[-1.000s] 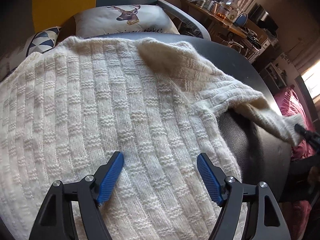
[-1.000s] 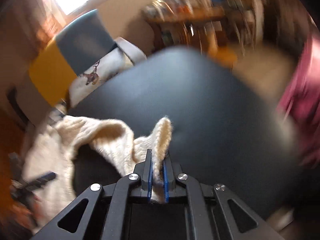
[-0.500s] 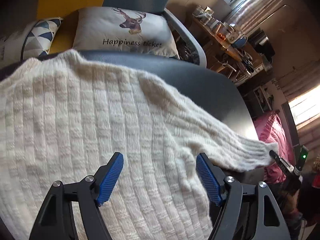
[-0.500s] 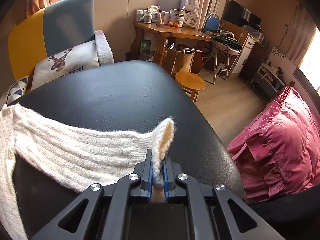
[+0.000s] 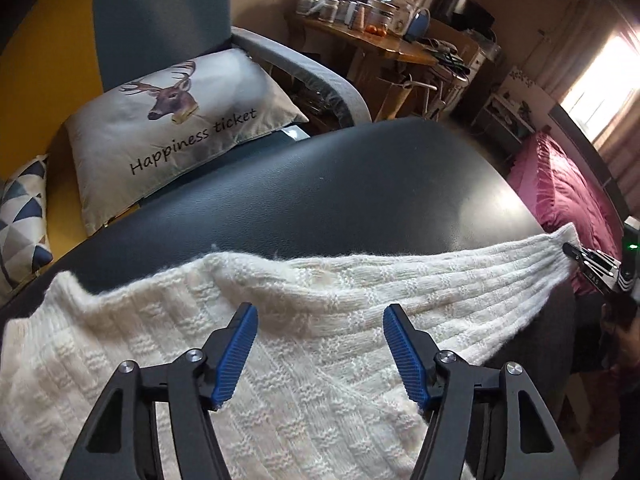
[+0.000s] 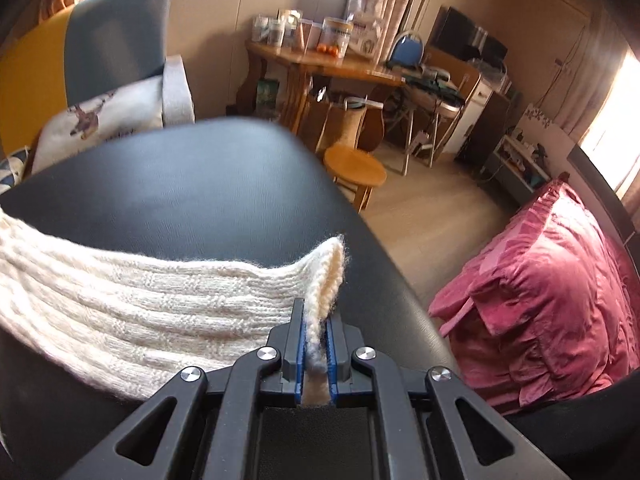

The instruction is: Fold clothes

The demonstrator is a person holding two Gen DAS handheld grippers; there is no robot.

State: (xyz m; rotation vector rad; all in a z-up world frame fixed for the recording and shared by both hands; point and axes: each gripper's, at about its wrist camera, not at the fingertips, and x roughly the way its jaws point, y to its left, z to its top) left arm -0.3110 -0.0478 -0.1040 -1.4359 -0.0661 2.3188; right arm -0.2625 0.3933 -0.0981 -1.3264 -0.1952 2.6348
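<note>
A cream knitted sweater [image 5: 168,360] lies spread on the black table [image 5: 360,184]. Its sleeve [image 5: 460,284] stretches flat to the right, out to the table's right edge. My left gripper [image 5: 320,320] hovers open above the sweater's body near the shoulder, blue pads apart with nothing between them. My right gripper [image 6: 316,320] is shut on the sleeve cuff [image 6: 328,272], which sticks up between its pads; the sleeve [image 6: 120,296] runs away to the left. In the left wrist view the right gripper [image 5: 576,254] shows at the sleeve's far end.
A deer-print cushion [image 5: 172,120] rests on a yellow and blue armchair [image 5: 160,16] behind the table. A pink ruffled bedspread [image 6: 540,300] lies to the right. A round wooden stool [image 6: 356,168] and a cluttered wooden desk [image 6: 320,64] stand beyond the table's far edge.
The right gripper has pulled the sleeve out straight to the right, from bunched to flat. The left gripper has drawn back toward the sweater's upper edge, staying open.
</note>
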